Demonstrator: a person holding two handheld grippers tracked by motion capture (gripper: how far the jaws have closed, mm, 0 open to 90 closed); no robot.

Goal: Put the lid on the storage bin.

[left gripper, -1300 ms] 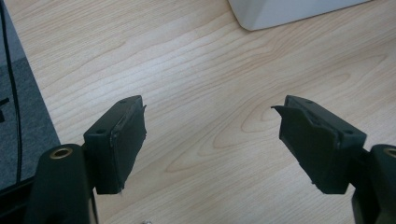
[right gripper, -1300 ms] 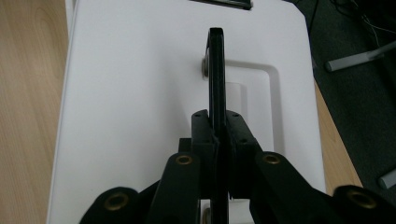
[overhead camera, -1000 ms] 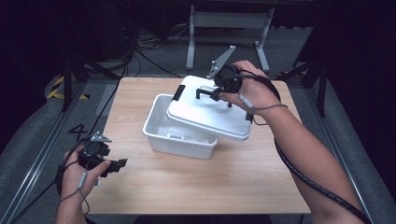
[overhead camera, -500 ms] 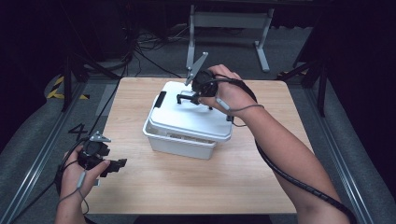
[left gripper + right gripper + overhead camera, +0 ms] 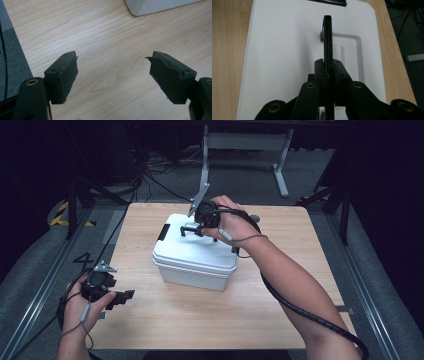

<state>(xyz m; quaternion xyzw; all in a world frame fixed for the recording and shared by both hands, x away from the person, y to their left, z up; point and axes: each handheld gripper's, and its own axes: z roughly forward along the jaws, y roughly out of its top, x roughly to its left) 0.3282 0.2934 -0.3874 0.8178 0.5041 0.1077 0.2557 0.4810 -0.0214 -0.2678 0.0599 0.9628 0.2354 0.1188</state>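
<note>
The right tool (image 5: 192,229) is reaching out from the person's right forearm, which is crossing in from 5 o'clock toward the centre, its jaws pressed together on a thin black handle (image 5: 327,37). The left tool (image 5: 122,298) is sitting at 8 o'clock in the left hand (image 5: 82,300), pointing toward 3 o'clock, its jaws standing wide apart with nothing between them.

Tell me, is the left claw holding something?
No, the left claw stands open above the bare wooden table, with nothing between its jaws.
</note>
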